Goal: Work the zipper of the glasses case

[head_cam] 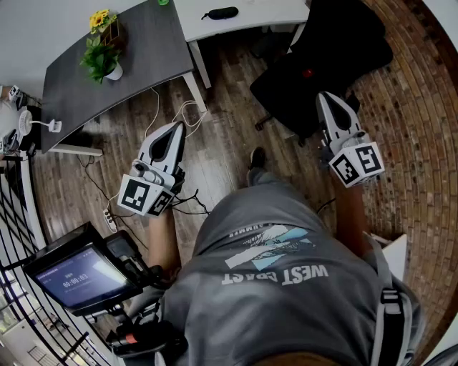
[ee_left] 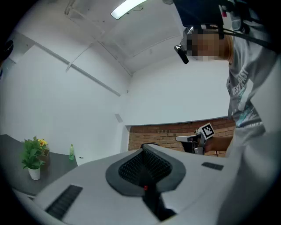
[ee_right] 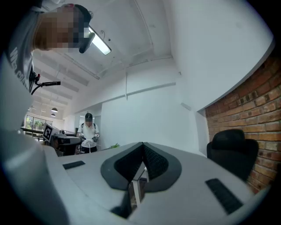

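Note:
A dark oblong case (head_cam: 220,13), possibly the glasses case, lies on the white table (head_cam: 250,21) at the far top of the head view, well away from both grippers. My left gripper (head_cam: 175,127) is held level over the wooden floor. Its jaws are shut with nothing between them (ee_left: 144,147). My right gripper (head_cam: 328,97) hangs level at the right, in front of a black office chair (head_cam: 322,57). Its jaw tips meet and hold nothing (ee_right: 142,145). The case does not show in either gripper view.
A dark grey desk (head_cam: 143,50) with a potted plant (head_cam: 102,61) stands at the upper left, and a green bottle (ee_left: 71,151) is on it. Cables (head_cam: 172,114) trail over the floor. A screen device (head_cam: 79,275) is at the lower left. Another person (ee_right: 89,132) stands far off.

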Action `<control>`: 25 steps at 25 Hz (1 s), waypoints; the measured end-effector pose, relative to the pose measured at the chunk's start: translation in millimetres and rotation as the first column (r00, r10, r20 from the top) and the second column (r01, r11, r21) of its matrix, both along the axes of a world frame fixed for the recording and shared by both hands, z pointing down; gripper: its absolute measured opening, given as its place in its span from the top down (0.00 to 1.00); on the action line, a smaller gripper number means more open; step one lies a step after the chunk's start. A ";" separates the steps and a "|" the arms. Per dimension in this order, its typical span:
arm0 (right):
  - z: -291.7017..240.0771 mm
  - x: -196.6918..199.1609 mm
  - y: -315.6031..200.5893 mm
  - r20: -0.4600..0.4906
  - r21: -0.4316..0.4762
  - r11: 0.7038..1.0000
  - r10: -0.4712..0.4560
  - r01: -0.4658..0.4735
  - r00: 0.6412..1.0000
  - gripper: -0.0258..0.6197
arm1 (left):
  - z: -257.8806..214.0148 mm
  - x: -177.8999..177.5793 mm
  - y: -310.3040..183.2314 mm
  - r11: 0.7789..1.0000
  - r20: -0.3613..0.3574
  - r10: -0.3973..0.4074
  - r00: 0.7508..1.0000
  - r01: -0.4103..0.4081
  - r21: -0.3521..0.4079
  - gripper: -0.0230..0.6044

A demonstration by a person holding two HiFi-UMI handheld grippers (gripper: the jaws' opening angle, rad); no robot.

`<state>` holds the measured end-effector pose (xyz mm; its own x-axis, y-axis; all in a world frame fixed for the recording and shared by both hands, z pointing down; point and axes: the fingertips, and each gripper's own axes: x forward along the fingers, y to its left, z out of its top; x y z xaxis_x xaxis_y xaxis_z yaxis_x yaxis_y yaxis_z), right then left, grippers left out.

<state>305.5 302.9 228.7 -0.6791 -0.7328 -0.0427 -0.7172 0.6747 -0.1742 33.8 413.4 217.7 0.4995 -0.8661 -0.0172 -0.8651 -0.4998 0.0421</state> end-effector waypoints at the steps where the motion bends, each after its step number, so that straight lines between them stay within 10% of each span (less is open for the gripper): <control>1: -0.4 -2.5 -7.6 0.001 0.005 1.000 -0.002 0.002 1.000 0.97 | 0.8 -1.5 -7.4 1.000 0.002 0.000 1.000 0.000 -0.002 0.96; 25: 37.6 -86.6 -270.8 0.001 0.006 0.991 -0.137 0.137 0.991 0.97 | 45.6 -41.2 -290.8 0.999 -0.012 -0.051 0.999 0.052 0.004 0.96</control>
<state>218.9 32.1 266.4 -0.7728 -0.6328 -0.0473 -0.6179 0.7674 -0.1711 -7.4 122.6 263.2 0.4540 -0.8906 -0.0261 -0.8892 -0.4548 0.0503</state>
